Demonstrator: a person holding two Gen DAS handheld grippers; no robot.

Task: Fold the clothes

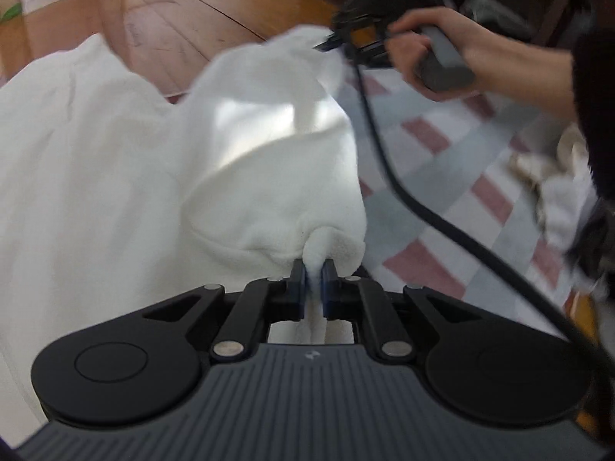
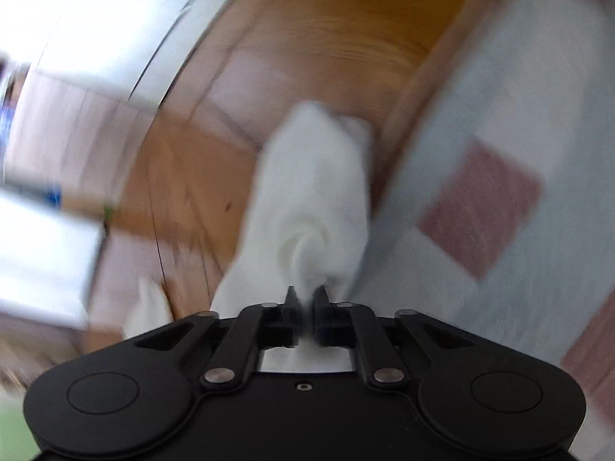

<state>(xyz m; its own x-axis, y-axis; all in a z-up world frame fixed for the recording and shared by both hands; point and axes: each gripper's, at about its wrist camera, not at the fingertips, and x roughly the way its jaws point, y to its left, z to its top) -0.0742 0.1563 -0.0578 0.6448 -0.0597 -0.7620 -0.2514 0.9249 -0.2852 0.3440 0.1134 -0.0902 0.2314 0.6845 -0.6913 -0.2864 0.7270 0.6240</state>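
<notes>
A white fleecy garment (image 1: 115, 161) hangs lifted in the left wrist view, filling the left and centre. My left gripper (image 1: 314, 269) is shut on a bunched edge of it. Farther off, a hand holds my right gripper (image 1: 330, 43), which pinches another edge of the same garment at the upper right. In the blurred right wrist view the right gripper (image 2: 305, 292) is shut on a twisted fold of the white garment (image 2: 311, 192), which hangs over the floor.
A checked cloth (image 1: 453, 176) in grey, white and dull red covers the surface at the right. A crumpled pile of other clothes (image 1: 553, 180) lies at its far right. Wooden floor (image 1: 200, 11) lies beyond. A black cable (image 1: 388, 161) trails from the right gripper.
</notes>
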